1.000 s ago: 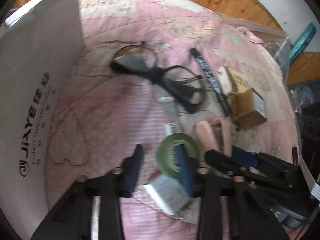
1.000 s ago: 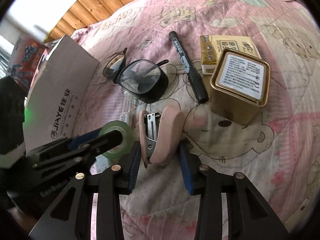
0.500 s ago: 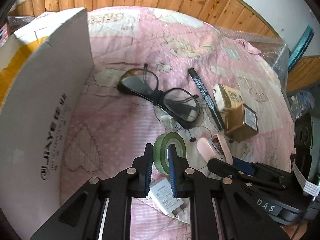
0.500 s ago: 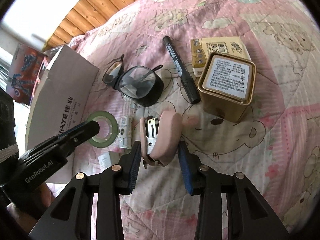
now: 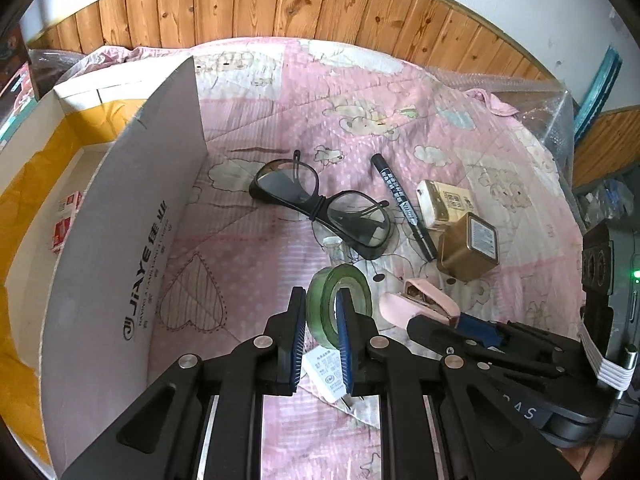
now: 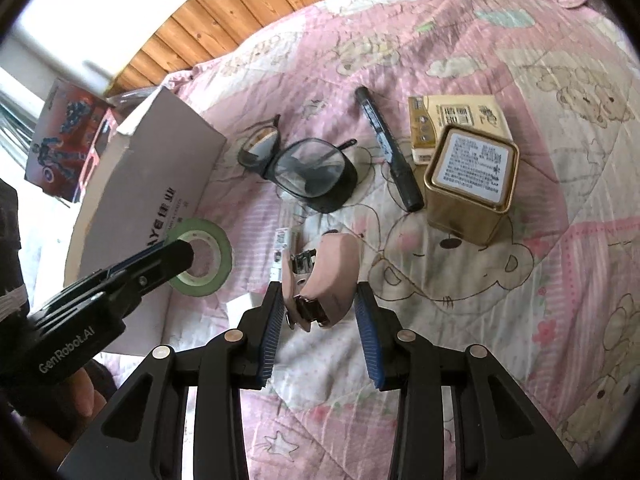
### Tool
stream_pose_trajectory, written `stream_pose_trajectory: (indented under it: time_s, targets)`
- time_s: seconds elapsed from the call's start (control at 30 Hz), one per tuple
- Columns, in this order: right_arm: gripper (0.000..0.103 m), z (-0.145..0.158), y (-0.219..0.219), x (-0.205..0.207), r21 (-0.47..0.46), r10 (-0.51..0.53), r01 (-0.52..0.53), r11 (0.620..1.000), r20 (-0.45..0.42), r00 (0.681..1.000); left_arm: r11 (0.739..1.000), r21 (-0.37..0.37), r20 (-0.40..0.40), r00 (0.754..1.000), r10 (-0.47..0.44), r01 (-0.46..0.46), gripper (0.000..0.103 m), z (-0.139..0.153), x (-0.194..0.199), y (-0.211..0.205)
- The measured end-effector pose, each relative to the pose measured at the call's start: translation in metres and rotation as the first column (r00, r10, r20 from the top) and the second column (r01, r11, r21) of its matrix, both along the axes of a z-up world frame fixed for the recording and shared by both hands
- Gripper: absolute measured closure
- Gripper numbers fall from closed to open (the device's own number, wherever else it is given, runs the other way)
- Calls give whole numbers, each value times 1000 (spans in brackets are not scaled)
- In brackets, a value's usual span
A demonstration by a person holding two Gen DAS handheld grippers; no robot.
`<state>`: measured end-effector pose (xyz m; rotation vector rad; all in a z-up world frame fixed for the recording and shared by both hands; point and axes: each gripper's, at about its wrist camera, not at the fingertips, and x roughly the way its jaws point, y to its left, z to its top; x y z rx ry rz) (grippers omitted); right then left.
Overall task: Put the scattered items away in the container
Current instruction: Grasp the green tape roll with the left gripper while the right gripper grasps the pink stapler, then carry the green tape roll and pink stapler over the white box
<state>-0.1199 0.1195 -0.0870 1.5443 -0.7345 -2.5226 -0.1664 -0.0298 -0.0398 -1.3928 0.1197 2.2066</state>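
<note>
A green tape roll stands on edge off the pink quilt, and my left gripper is shut on its rim. From the right wrist view the same tape roll hangs beside the box wall. My right gripper is shut on a pink stapler, which tilts upward between the blue pads. The open cardboard box marked JIAYE stands at the left, with yellow lining and a small red-and-white pack inside. Black glasses, a black marker, a yellow carton and a gold tin lie on the quilt.
A white charger lies on the quilt under my left gripper. A small labelled tube rests near the stapler. A wooden wall panel runs behind the bed, clear plastic wrap lies at the far right, and a picture box stands behind the cardboard box.
My left gripper went from open around the tape roll to shut on it and lifted it. The right gripper kept the stapler, which now tilts up off the quilt.
</note>
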Motion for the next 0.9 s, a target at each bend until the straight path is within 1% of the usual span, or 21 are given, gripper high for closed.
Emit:
stream_pose_trajectory:
  time_s: [0.4, 0.57, 0.9]
  targets:
    - [66, 17, -10, 12, 1, 22, -22, 1000, -41, 999, 1000, 17, -39, 999, 11, -10, 87, 29, 17, -13]
    - [66, 25, -20, 19, 15, 44, -43, 999, -60, 997, 1000, 22, -60, 998, 14, -13, 87, 43, 26, -20]
    - [66, 42, -32, 37, 66, 77, -71, 995, -99, 992, 999, 30, -78, 996, 33, -31, 87, 60, 47, -44]
